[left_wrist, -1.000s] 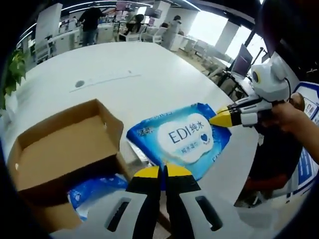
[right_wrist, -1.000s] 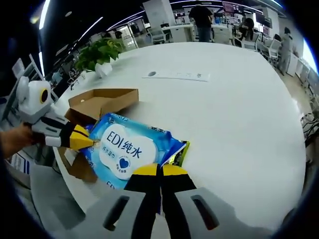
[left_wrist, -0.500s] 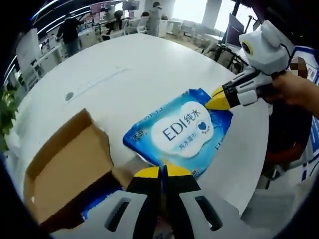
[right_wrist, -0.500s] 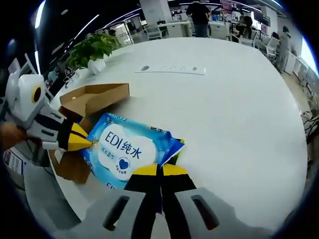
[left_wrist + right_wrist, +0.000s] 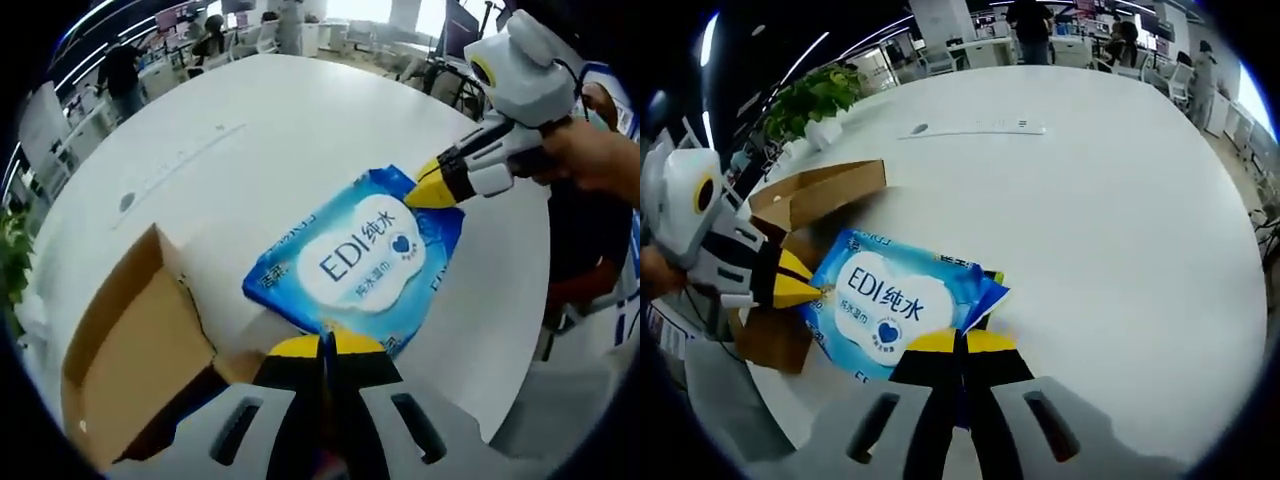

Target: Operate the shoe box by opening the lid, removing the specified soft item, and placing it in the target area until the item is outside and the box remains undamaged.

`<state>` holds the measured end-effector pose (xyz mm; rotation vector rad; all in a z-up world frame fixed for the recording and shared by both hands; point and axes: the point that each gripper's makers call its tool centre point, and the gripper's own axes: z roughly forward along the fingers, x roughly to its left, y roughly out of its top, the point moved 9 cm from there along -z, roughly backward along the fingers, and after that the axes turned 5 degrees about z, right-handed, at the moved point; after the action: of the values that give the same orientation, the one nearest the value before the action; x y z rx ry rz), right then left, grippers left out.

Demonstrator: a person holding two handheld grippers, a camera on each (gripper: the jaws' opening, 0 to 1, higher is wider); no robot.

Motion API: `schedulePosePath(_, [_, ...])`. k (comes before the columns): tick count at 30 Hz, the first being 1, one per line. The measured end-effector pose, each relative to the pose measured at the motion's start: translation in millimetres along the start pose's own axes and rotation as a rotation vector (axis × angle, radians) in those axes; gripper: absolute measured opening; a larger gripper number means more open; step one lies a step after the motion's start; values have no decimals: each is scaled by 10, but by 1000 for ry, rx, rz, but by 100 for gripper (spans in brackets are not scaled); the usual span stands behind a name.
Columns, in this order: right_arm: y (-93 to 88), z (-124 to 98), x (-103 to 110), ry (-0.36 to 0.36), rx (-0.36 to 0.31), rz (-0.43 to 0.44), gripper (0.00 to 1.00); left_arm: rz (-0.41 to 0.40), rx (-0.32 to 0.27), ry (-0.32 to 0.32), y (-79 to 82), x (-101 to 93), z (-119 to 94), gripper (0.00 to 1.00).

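Left gripper view: left claw [image 5: 322, 345] clamped on wet wipes pack [image 5: 355, 260] near edge; right claw [image 5: 425, 190] pinches far corner; open cardboard box [image 5: 130, 350] beside; white bench [image 5: 250, 130] beyond bare.
Right gripper view: right claw [image 5: 960, 343] clamped on pack [image 5: 890, 300] corner; box [image 5: 810, 195] at bench [image 5: 1120, 220] edge.

Pretty sure I'm working in an open-plan office here: big white meeting table [image 5: 1120, 200] with a built-in power strip [image 5: 975, 128], potted plant [image 5: 810, 100] at 10 o'clock, desks, chairs, monitors [image 5: 462, 18] and people [image 5: 1032, 22] standing around 12, ceiling strip lights.
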<state>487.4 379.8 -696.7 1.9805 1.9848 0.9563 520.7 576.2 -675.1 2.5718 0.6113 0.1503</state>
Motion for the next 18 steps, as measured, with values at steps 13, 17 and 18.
schedulePosePath(13, [-49,49,-57,-7,-10,21,0,45,18,2,-33,-28,36,0])
schedulePosePath(17, [-60,44,-61,-10,-19,26,1,77,10,13,-43,-41,15,2])
schedulePosePath(18, [-59,43,-66,-12,-22,19,1,79,9,16,-50,-49,1,3])
